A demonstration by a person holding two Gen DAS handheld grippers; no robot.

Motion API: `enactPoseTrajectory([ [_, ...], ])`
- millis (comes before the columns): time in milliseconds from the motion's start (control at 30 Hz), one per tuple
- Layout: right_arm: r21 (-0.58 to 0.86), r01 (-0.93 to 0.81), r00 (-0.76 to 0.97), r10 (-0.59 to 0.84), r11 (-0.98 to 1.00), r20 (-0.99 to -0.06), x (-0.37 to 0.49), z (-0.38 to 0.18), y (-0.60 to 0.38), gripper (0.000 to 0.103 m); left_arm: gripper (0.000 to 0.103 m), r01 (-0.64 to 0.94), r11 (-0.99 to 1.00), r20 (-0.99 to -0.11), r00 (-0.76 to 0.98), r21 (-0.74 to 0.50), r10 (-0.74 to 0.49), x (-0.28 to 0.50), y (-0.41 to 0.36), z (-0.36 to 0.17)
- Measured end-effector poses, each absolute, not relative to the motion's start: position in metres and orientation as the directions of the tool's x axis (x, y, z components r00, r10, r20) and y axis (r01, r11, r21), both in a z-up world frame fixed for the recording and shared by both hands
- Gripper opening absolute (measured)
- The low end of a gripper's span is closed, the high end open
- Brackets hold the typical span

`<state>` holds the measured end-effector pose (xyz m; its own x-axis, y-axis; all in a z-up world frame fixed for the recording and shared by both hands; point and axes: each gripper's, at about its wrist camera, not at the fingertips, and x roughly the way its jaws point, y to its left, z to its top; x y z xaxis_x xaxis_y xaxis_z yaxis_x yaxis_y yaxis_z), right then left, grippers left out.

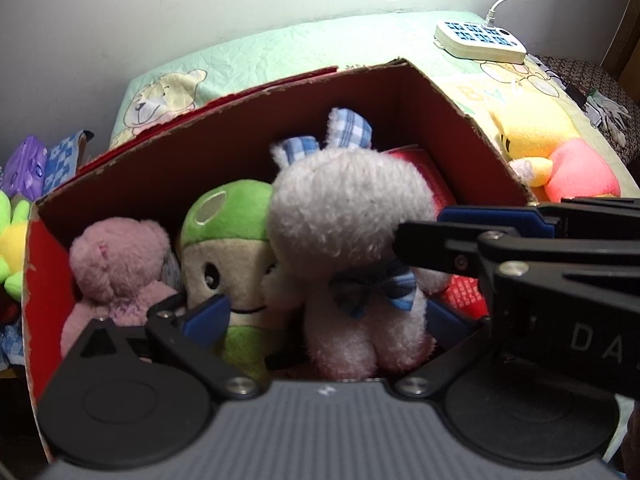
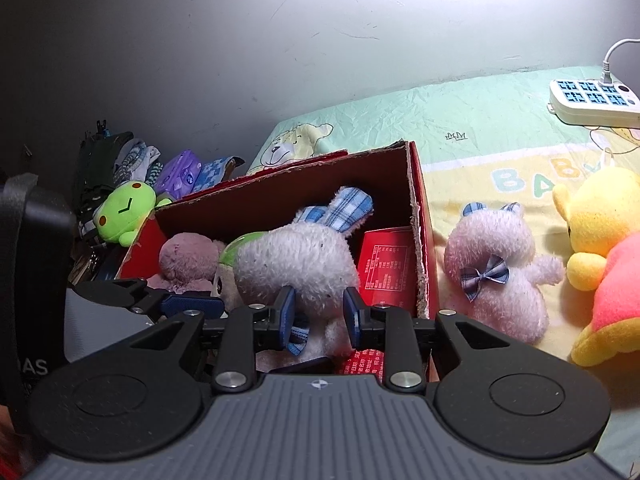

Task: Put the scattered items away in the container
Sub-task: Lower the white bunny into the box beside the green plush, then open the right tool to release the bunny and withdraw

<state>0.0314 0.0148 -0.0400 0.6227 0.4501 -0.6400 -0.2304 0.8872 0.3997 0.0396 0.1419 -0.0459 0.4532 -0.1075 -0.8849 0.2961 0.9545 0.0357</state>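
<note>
A red cardboard box (image 1: 248, 120) stands open on the bed. Inside sit a pink bear (image 1: 120, 264), a green plush (image 1: 228, 240) and a white bunny (image 1: 344, 208) with checked blue ears. My right gripper (image 2: 319, 316) is shut on the bunny (image 2: 296, 256) just below its head, at the bow. It reaches in from the right (image 1: 420, 226) in the left wrist view. My left gripper (image 1: 326, 316) stands wide open around the bunny's lower body, and its pads do not press. A second white bunny (image 2: 500, 272) lies outside, right of the box (image 2: 416, 216).
A yellow bear plush in pink (image 2: 600, 240) lies at the right on the sheet. A white power strip (image 2: 592, 100) with its cable is at the back right. A green frog plush (image 2: 124, 212), packets and clothes crowd the left. A red packet (image 2: 386, 264) stands in the box.
</note>
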Motion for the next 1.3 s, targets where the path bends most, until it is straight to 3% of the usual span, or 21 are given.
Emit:
enactPoseTrajectory([
  [1300, 0.328, -0.255, 0.681, 0.410, 0.910, -0.607, 0.018, -0.043, 0.022, 0.032, 0.103, 0.198, 0.979, -0.830, 0.539, -0.043, -0.145, 0.022, 0.156, -0.054],
])
